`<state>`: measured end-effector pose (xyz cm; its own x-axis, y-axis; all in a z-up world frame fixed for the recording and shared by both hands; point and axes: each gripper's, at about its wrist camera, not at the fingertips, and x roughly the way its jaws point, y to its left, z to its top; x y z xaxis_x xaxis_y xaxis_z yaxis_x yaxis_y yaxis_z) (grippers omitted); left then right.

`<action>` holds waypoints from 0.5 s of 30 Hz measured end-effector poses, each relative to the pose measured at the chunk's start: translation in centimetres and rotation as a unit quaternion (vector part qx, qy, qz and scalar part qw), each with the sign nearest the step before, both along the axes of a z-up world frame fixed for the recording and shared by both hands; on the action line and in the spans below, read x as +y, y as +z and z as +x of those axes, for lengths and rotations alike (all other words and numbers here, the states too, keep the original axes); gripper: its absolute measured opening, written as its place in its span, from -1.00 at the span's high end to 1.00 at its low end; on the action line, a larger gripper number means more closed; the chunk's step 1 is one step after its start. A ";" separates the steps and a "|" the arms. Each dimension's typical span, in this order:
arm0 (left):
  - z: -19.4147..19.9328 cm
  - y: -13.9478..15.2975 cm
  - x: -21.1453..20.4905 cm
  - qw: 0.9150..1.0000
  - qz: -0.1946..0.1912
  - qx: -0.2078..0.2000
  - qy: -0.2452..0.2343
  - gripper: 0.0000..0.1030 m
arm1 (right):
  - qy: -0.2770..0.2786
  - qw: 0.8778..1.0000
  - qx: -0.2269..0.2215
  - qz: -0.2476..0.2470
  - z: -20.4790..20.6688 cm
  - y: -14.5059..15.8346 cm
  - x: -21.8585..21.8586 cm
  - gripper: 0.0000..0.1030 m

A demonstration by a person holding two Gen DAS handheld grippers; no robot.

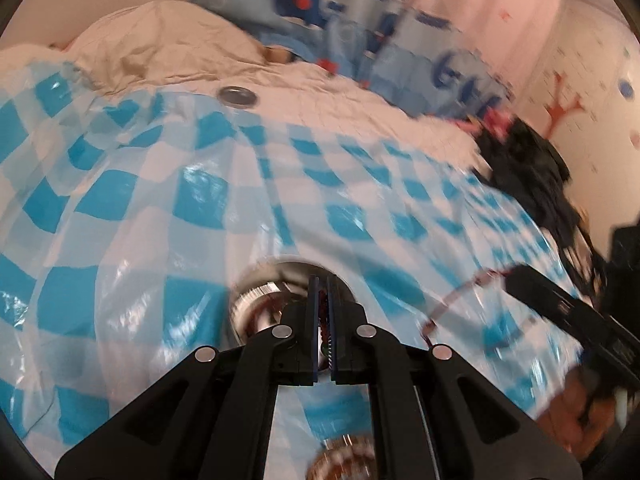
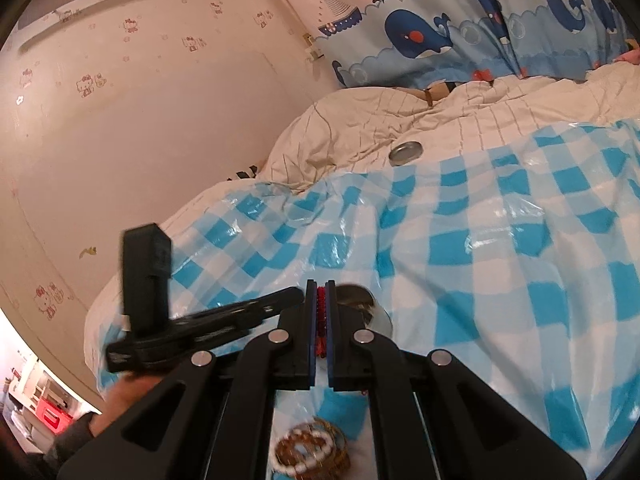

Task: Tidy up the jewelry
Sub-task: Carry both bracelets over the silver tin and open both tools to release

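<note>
Both grippers hold one red beaded string. My left gripper (image 1: 323, 304) is shut on it, and the string (image 1: 452, 296) arcs right toward the other gripper (image 1: 568, 312). My right gripper (image 2: 321, 304) is shut on the same red beads (image 2: 320, 314). Just behind both sets of fingers sits an open round metal tin (image 1: 264, 292), also in the right wrist view (image 2: 360, 300). A pile of brown and white bead bracelets (image 2: 310, 454) lies on the checked sheet below the grippers, also in the left wrist view (image 1: 344, 460). The left gripper (image 2: 192, 320) shows beside my right one.
A blue-and-white checked plastic sheet (image 1: 160, 220) covers the bed. A round metal lid (image 1: 238, 97) lies far back on the beige quilt, also in the right wrist view (image 2: 406, 152). A whale-print curtain (image 2: 460, 32) hangs behind. A dark bundle (image 1: 528, 168) lies at the right.
</note>
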<state>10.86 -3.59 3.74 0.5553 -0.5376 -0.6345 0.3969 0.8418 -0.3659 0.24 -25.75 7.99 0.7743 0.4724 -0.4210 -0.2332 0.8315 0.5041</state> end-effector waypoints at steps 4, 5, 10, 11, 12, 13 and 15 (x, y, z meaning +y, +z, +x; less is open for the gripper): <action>3.2 -2.8 0.3 0.996 0.021 0.074 0.037 0.59 | 0.016 1.000 0.014 0.007 2.7 -0.4 1.1 0.92; 3.3 -2.9 0.5 0.996 0.016 0.077 0.041 0.53 | 0.023 0.999 0.023 0.016 3.7 -0.9 1.5 0.92; 2.0 -0.6 2.4 0.996 0.005 0.031 0.079 -0.13 | 0.027 0.995 0.090 0.025 8.2 -4.3 3.1 0.86; 1.7 -0.4 2.7 0.996 0.002 0.029 0.082 -0.16 | 0.009 0.995 0.099 -0.009 8.7 -4.8 3.4 0.64; 1.4 -0.3 3.3 0.996 0.000 0.031 0.085 -0.17 | -0.007 0.994 0.100 -0.032 8.9 -5.1 3.5 0.45; 1.1 -0.3 3.6 0.996 0.001 0.034 0.088 -0.18 | -0.017 0.994 0.099 -0.041 8.8 -5.2 3.4 0.43; 0.5 -0.4 4.5 0.994 0.005 0.041 0.097 -0.22 | -0.031 0.994 0.096 -0.049 7.8 -5.2 2.8 0.40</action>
